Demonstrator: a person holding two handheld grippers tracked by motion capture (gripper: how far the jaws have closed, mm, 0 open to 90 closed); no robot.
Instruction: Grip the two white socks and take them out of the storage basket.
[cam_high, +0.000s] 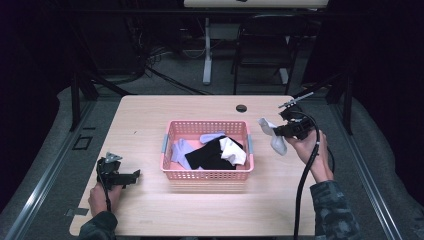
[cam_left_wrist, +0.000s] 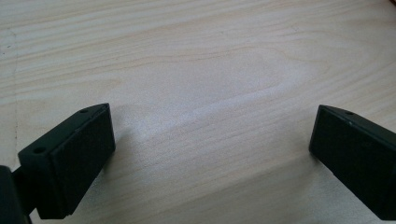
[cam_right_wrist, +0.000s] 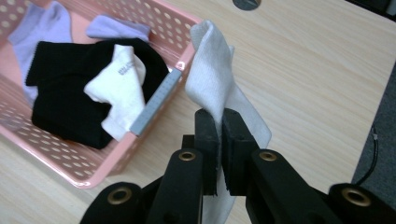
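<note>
Pink basket (cam_high: 207, 174) with little holes all over and grey handles, sitting on a pale wood-grain table (cam_high: 150, 120). Inside it: a black sock (cam_right_wrist: 65, 100), a white one (cam_right_wrist: 116, 84) on top, lavender ones (cam_right_wrist: 44, 25) at 10 o'clock. The sock (cam_right_wrist: 212, 70) in the black right gripper (cam_right_wrist: 219, 140) is plain white.

A pink perforated plastic basket (cam_high: 207, 173) with grey handles is seen at the middle of the light wooden desk (cam_high: 150, 210). Inside it, 2 lilac socks (cam_high: 180, 151), a black garment (cam_high: 212, 155) and a white sock (cam_high: 234, 151) are heaped. A dark round grommet (cam_high: 241, 108) is set into the desk's far edge.
</note>
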